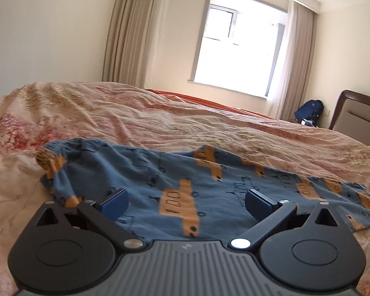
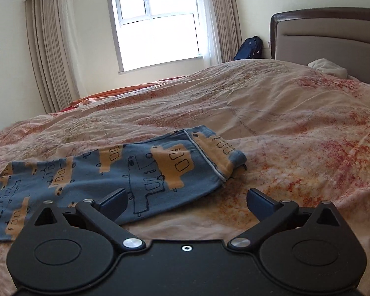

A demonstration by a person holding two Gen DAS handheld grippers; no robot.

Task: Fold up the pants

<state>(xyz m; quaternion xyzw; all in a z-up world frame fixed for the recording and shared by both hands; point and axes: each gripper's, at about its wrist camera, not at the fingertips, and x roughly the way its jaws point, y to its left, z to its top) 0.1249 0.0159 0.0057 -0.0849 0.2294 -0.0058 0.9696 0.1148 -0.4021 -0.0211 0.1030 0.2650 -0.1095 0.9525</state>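
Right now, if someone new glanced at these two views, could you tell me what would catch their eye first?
Probably the blue pants with orange vehicle prints, lying flat on the rumpled pink floral bedspread just ahead of both grippers. The left gripper and right gripper are open, holding nothing. Behind the bed, a bright window between beige curtains draws the eye.

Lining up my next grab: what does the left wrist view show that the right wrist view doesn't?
Left wrist only: the pants' bunched waistband end, with the open left gripper over the fabric.

Right wrist only: the cuff end, a white pillow, and the open right gripper beside the cuff.

Both: the floral bedspread, window, blue backpack, headboard.
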